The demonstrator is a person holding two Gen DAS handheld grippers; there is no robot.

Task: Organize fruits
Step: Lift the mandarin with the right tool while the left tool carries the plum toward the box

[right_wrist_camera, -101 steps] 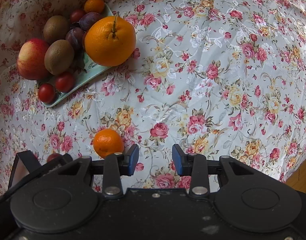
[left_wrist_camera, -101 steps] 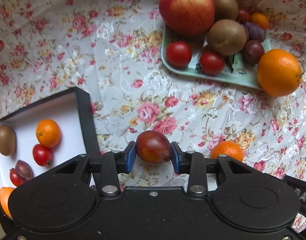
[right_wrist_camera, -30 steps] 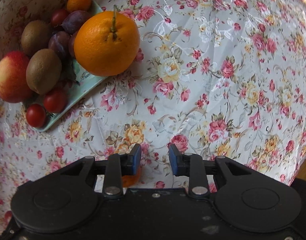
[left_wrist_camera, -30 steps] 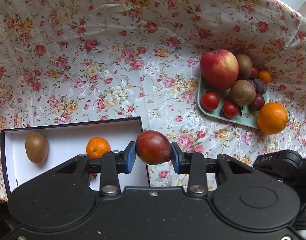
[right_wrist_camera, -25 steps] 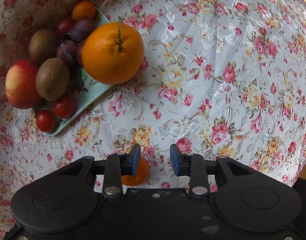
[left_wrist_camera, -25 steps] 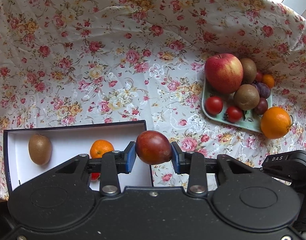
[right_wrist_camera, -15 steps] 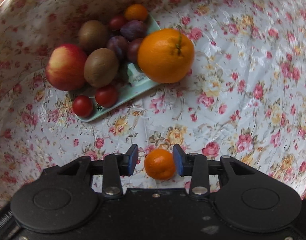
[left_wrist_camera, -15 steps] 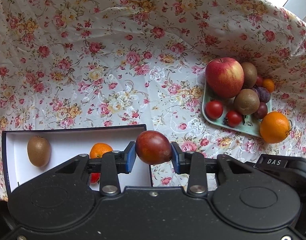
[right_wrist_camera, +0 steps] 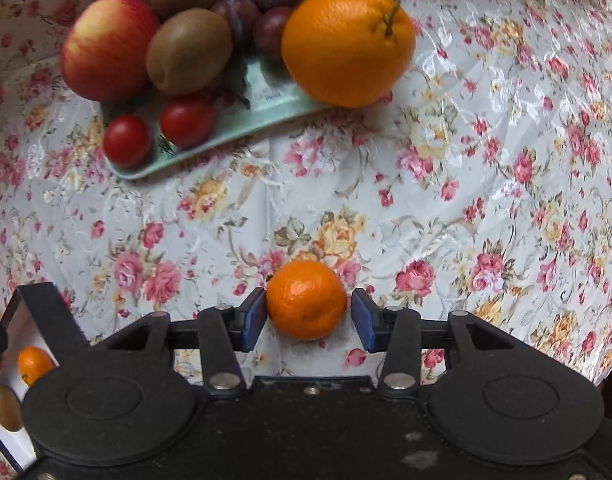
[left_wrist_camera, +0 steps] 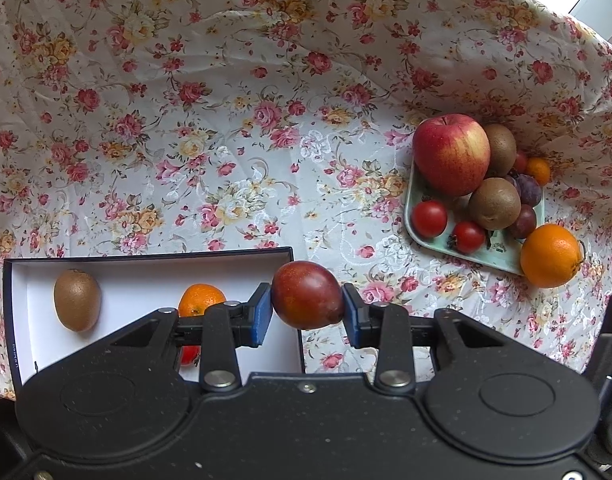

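Flowered cloth (left_wrist_camera: 234, 128) covers the whole table and rises in folds at the far side. On the near left of it lies a white box with dark walls (left_wrist_camera: 146, 254), holding a kiwi (left_wrist_camera: 77, 305), a mandarin (left_wrist_camera: 202, 299) and a small red fruit partly hidden behind the tool. The left gripper (left_wrist_camera: 307, 315) is clamped on a dark red plum (left_wrist_camera: 307, 295), both blue pads pressed against its sides, above the box's right wall. To the far right sits a pale green plate (left_wrist_camera: 485, 254) piled with an apple (left_wrist_camera: 451, 154), kiwis, plums and two cherry tomatoes (left_wrist_camera: 429, 218); a big orange (left_wrist_camera: 551, 255) rests against its near right edge. The right gripper (right_wrist_camera: 307, 316) stands narrowly parted around a small mandarin (right_wrist_camera: 306, 299) on the cloth: its left pad is at the peel, while a thin gap shows at the right pad. The box's corner (right_wrist_camera: 46, 308) shows at that view's near left.
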